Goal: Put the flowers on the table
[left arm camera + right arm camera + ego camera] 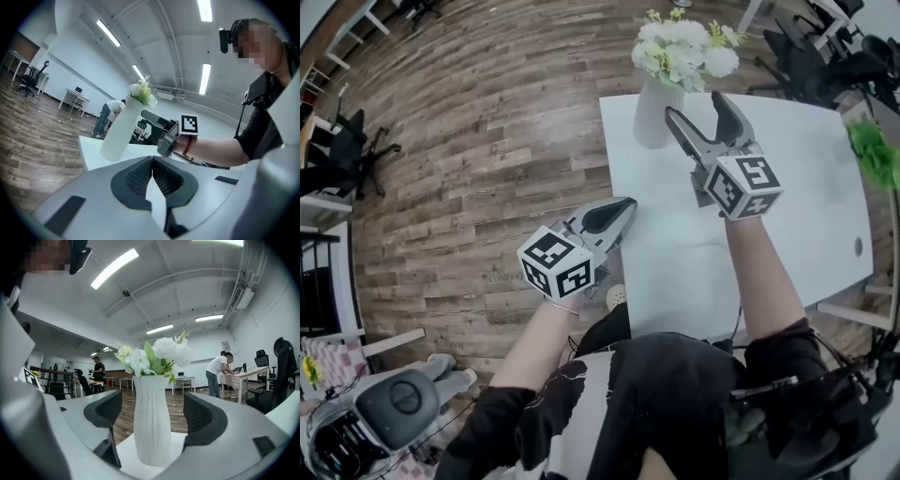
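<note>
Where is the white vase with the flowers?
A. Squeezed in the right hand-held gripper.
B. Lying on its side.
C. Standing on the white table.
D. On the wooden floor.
C: the vase stands upright on the table near its corner, and the right hand-held gripper has its jaws wide apart, not touching it.

White ribbed vase (151,420), white flowers (161,352)
</note>
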`<action>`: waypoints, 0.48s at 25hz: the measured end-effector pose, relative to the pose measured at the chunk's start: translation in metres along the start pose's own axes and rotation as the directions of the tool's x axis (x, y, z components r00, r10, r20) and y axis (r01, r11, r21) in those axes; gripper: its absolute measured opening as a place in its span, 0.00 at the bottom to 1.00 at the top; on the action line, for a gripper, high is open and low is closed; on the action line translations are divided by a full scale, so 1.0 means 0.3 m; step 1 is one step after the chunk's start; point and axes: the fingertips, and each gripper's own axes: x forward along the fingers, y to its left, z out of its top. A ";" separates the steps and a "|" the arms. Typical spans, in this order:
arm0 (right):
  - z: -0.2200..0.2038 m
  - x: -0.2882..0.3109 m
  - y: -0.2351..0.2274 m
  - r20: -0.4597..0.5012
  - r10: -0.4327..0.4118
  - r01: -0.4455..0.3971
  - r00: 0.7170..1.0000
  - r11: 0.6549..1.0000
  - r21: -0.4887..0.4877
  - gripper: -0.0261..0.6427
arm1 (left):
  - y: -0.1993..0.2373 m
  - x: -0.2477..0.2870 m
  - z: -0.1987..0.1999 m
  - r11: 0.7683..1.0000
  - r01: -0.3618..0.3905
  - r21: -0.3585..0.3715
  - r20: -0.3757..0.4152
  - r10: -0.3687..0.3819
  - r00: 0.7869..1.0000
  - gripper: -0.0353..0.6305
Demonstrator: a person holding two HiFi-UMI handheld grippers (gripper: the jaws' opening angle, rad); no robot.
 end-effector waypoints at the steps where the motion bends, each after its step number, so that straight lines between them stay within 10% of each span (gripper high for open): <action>1: 0.001 -0.022 -0.003 -0.001 0.000 0.000 1.000 1.000 0.009 0.64 | -0.014 0.009 0.005 1.000 0.004 0.008 0.003 -0.004 1.000 0.08; 8: 0.061 -0.238 -0.025 0.027 0.005 -0.008 1.000 0.994 0.111 0.62 | -0.175 0.066 0.030 0.999 0.020 0.047 0.000 -0.020 1.000 0.08; 12: 0.069 -0.385 -0.019 0.039 0.041 -0.044 0.998 0.995 0.085 0.45 | -0.278 0.110 0.014 0.999 -0.002 0.048 0.017 0.001 1.000 0.08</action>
